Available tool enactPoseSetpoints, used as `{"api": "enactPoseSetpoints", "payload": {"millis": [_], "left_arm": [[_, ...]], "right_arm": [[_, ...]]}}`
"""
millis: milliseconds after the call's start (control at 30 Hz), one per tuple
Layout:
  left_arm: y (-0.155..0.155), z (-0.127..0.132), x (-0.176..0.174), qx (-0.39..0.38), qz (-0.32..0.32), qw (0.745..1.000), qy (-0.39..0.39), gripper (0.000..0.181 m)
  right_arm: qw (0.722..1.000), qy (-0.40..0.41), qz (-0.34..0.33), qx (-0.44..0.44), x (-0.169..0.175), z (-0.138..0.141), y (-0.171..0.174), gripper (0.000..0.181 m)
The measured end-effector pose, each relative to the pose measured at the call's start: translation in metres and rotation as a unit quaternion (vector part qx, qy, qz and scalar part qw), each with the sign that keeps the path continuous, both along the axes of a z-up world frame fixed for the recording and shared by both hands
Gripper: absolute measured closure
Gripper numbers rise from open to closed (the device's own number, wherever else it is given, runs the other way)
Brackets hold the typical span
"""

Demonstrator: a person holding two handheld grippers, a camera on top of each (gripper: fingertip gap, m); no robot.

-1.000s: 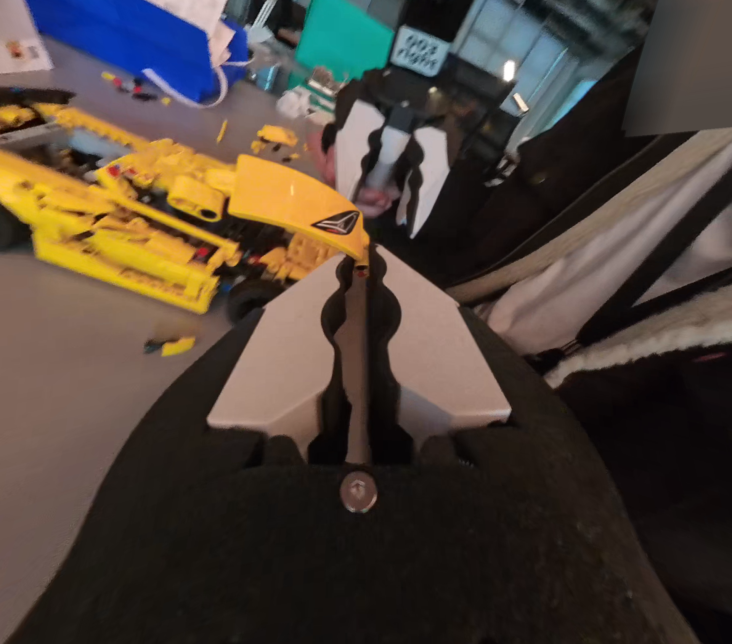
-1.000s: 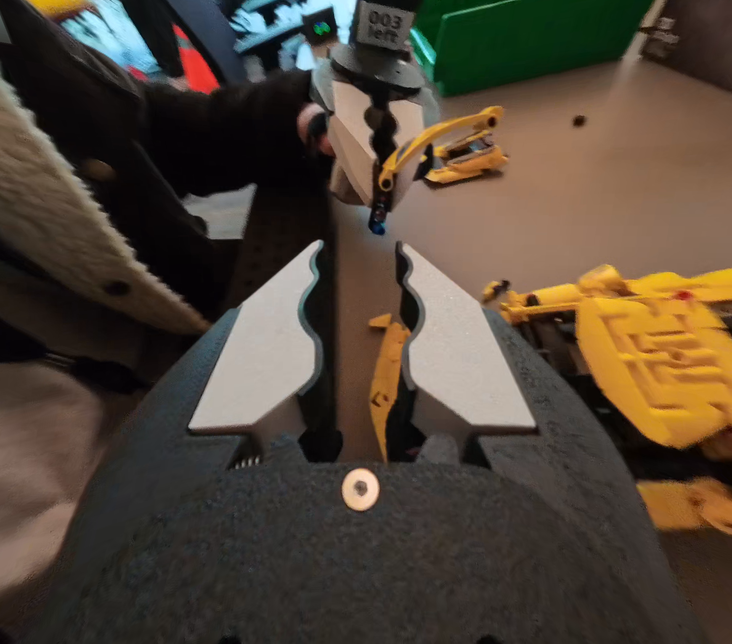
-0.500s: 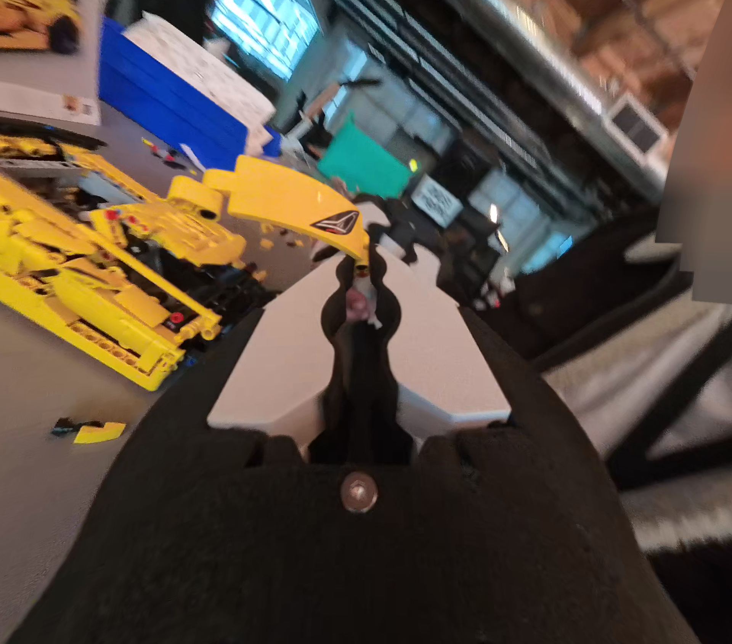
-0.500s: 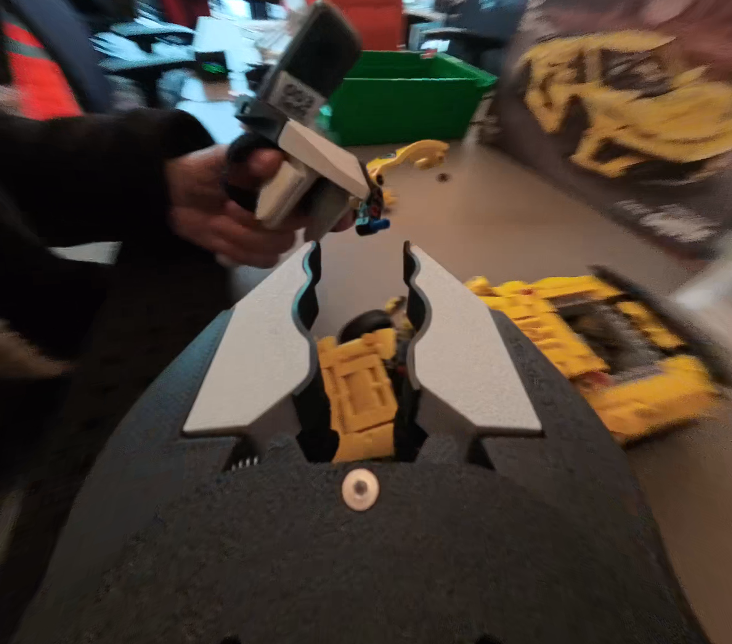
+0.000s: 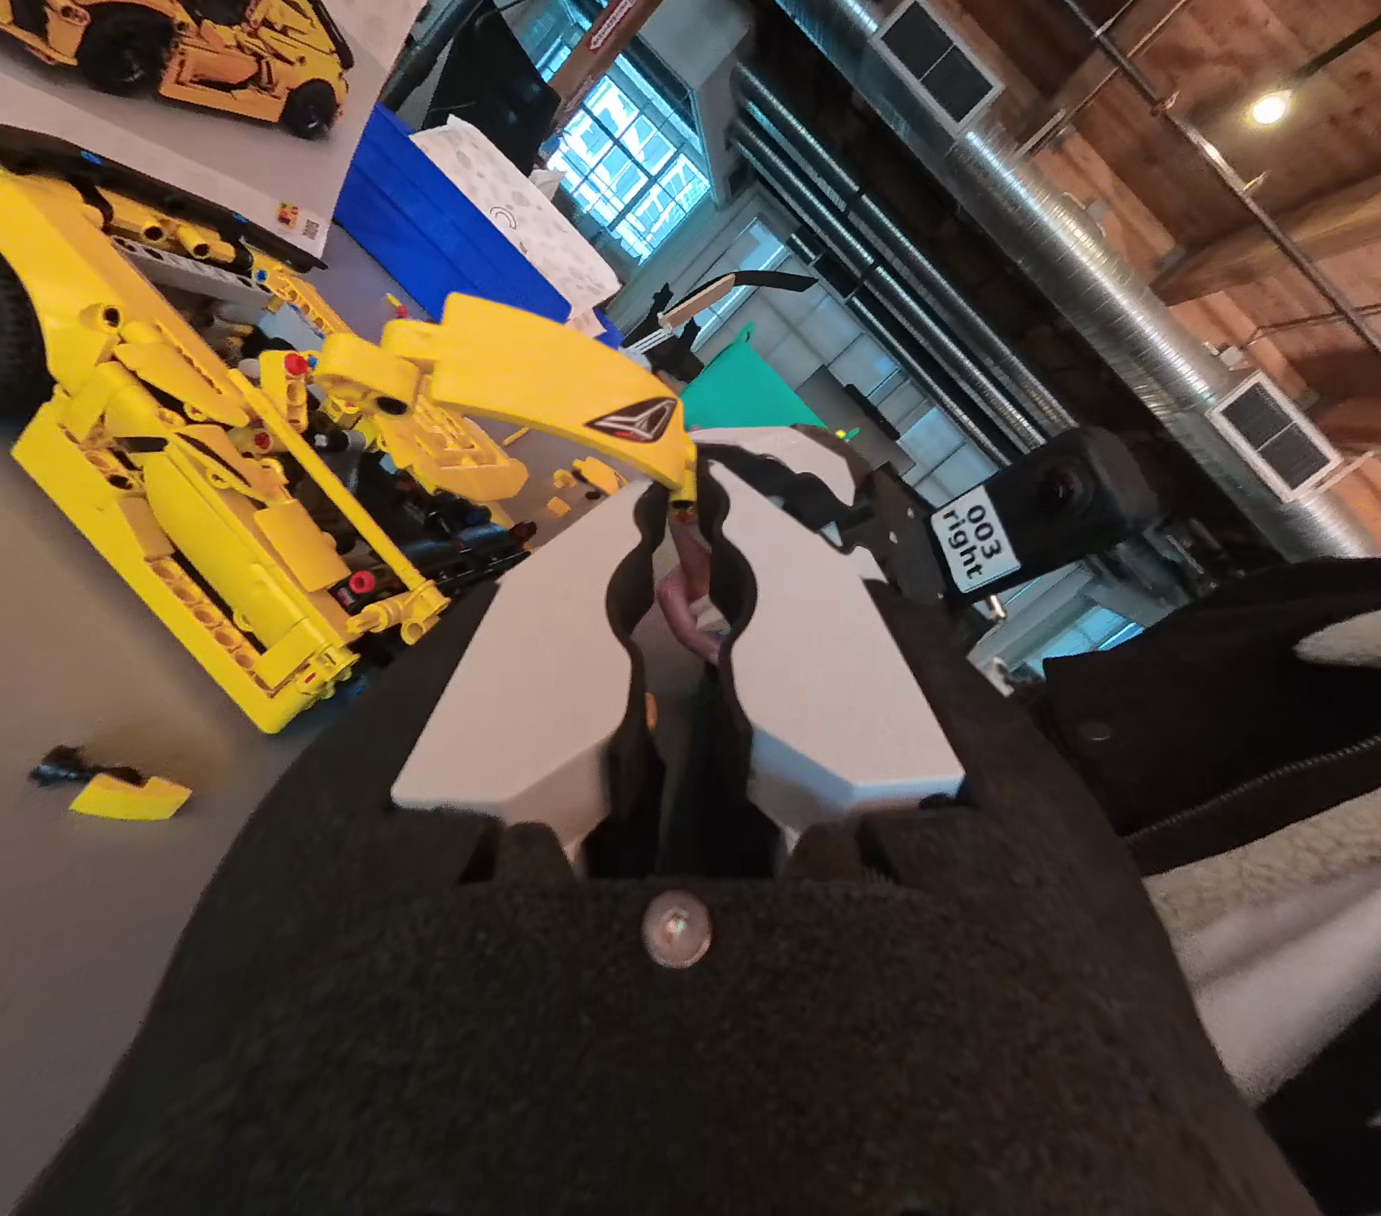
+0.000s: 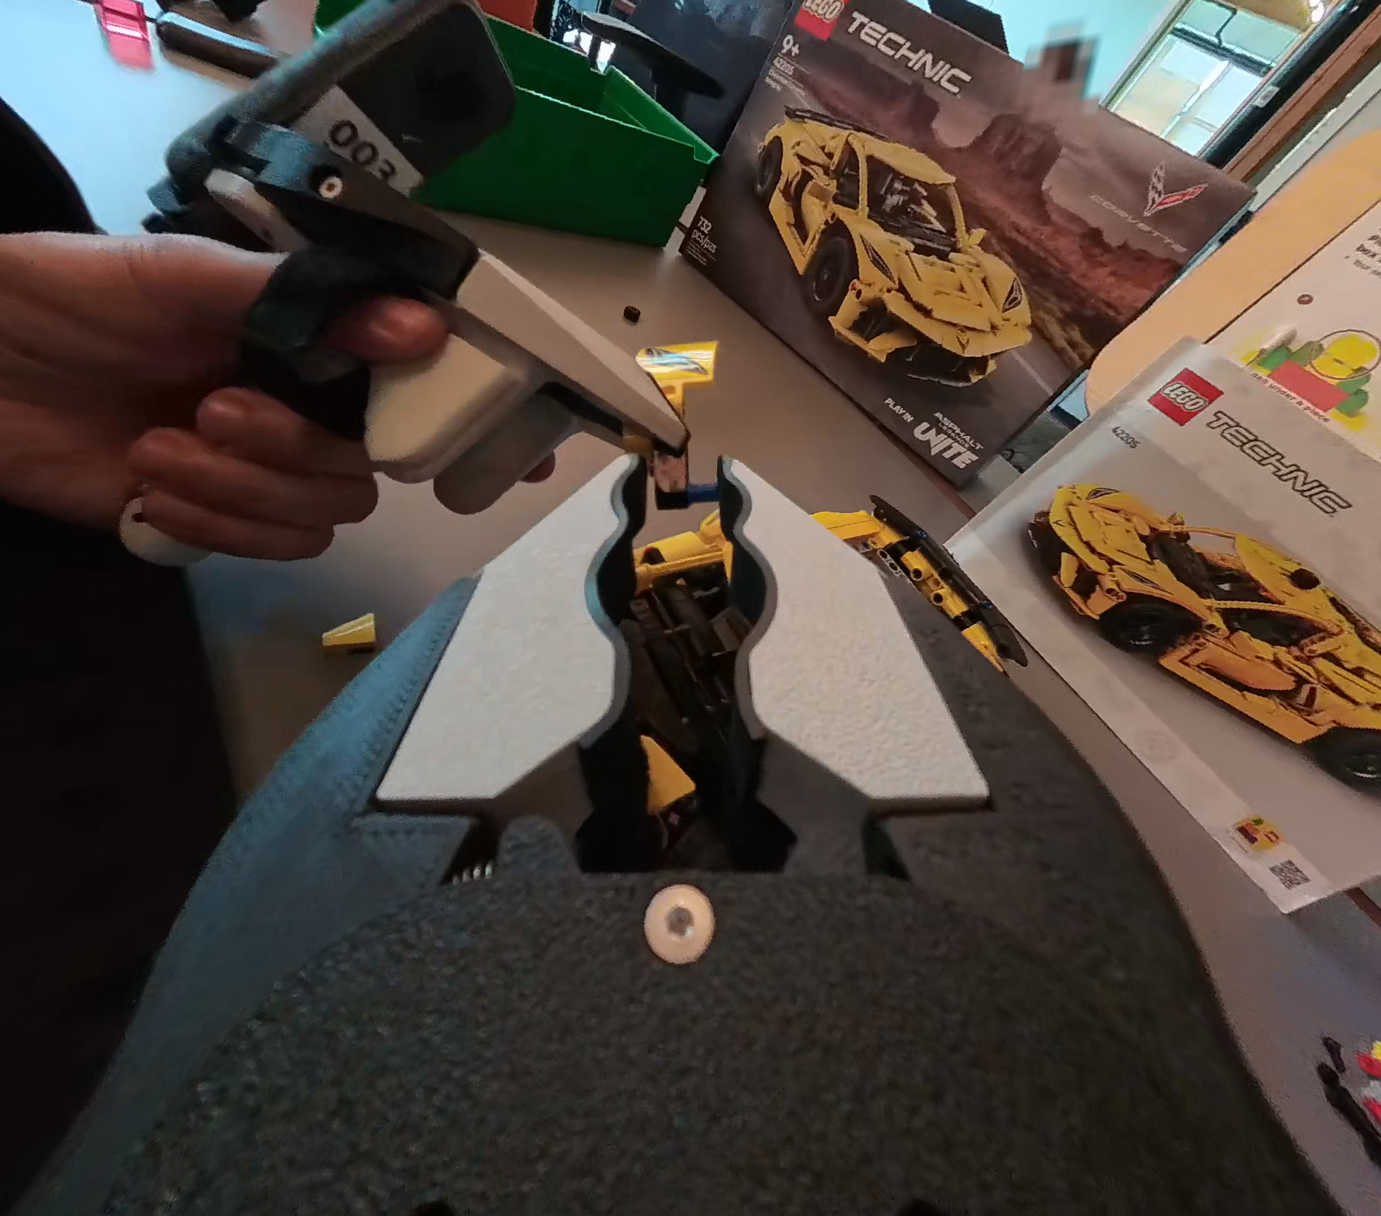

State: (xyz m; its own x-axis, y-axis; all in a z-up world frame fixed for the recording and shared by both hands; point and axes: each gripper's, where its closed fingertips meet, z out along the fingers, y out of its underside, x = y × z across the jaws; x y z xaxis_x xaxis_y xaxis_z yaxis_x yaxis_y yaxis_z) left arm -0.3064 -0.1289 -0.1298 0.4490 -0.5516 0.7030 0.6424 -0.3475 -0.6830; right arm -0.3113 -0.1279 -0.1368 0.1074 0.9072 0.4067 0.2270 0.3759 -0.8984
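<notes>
Left tongs (image 5: 684,492) pinch my yellow car panel (image 5: 523,384) mid-frame; right tongs (image 6: 676,470) gape around its blue pin (image 6: 699,491).

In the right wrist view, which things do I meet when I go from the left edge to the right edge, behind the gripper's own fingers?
Hand holding the left gripper → green bin → toy car box → instruction booklet.

Count so far: two grippers, one half-built yellow brick car (image 5: 217,507), one green bin (image 6: 568,163), one blue bin (image 5: 441,238), one boxed set (image 6: 949,253), one instruction booklet (image 6: 1166,619)
</notes>
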Motion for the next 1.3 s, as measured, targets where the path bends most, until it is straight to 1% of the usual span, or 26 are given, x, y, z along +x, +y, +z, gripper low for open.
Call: {"api": "enactPoseSetpoints", "payload": {"millis": [67, 233, 367, 433, 533, 633, 700, 800, 833, 933, 1033, 1067, 1100, 1133, 1233, 1300], "left_arm": [[0.001, -0.003, 0.000, -0.002, 0.009, 1.000, 0.017, 0.174], [0.003, -0.008, -0.002, -0.014, 0.019, 0.999, 0.025, 0.174], [0.005, -0.009, -0.001, -0.012, 0.033, 0.999, 0.041, 0.174], [0.005, -0.009, -0.001, -0.015, 0.032, 0.999, 0.035, 0.174], [0.005, -0.009, -0.001, -0.015, 0.028, 0.999, 0.029, 0.174], [0.005, -0.008, -0.003, -0.013, 0.030, 0.999, 0.028, 0.174], [0.004, -0.008, -0.005, -0.015, 0.024, 0.999, 0.016, 0.175], [0.005, -0.008, -0.010, -0.015, 0.037, 0.999, 0.019, 0.175], [0.005, -0.009, -0.011, -0.015, 0.040, 0.999, 0.022, 0.175], [0.005, -0.009, -0.011, -0.016, 0.040, 0.999, 0.022, 0.175], [0.004, -0.008, -0.008, -0.012, 0.036, 0.999, 0.030, 0.175], [0.005, -0.009, -0.008, -0.013, 0.037, 0.999, 0.034, 0.175], [0.005, -0.009, -0.007, -0.013, 0.037, 0.999, 0.035, 0.175], [0.004, -0.009, -0.007, -0.012, 0.035, 0.999, 0.032, 0.174], [0.005, -0.010, -0.007, -0.014, 0.037, 0.999, 0.037, 0.175], [0.005, -0.010, -0.007, -0.015, 0.037, 0.999, 0.036, 0.175]], "right_arm": [[1.000, -0.010, -0.005, -0.001, 0.000, -0.003, 0.001, 0.164], [0.999, -0.040, -0.006, -0.029, -0.002, -0.009, 0.004, 0.164], [0.998, -0.059, -0.025, -0.015, -0.001, -0.011, 0.005, 0.165], [0.997, -0.063, -0.028, -0.021, 0.000, -0.012, 0.005, 0.166], [0.997, -0.067, -0.034, -0.009, 0.000, -0.012, 0.003, 0.167], [0.998, -0.054, -0.029, -0.009, -0.003, -0.010, 0.004, 0.166], [0.999, -0.043, -0.027, 0.015, -0.004, -0.009, 0.003, 0.165], [0.997, -0.012, -0.056, 0.051, -0.001, -0.003, 0.005, 0.163], [0.996, -0.016, -0.062, 0.061, -0.001, -0.004, 0.006, 0.164], [0.998, -0.021, -0.054, 0.040, -0.003, -0.007, 0.004, 0.162], [0.997, -0.037, -0.057, 0.024, -0.004, -0.013, 0.007, 0.155], [0.998, -0.036, -0.055, 0.025, -0.003, -0.013, 0.006, 0.156], [0.998, -0.032, -0.053, 0.027, -0.003, -0.011, 0.005, 0.164], [0.998, -0.030, -0.051, 0.031, -0.003, -0.010, 0.004, 0.166], [0.997, -0.040, -0.054, 0.042, -0.003, -0.012, 0.005, 0.166], [0.997, -0.048, -0.045, 0.026, -0.003, -0.013, 0.005, 0.166]]}}
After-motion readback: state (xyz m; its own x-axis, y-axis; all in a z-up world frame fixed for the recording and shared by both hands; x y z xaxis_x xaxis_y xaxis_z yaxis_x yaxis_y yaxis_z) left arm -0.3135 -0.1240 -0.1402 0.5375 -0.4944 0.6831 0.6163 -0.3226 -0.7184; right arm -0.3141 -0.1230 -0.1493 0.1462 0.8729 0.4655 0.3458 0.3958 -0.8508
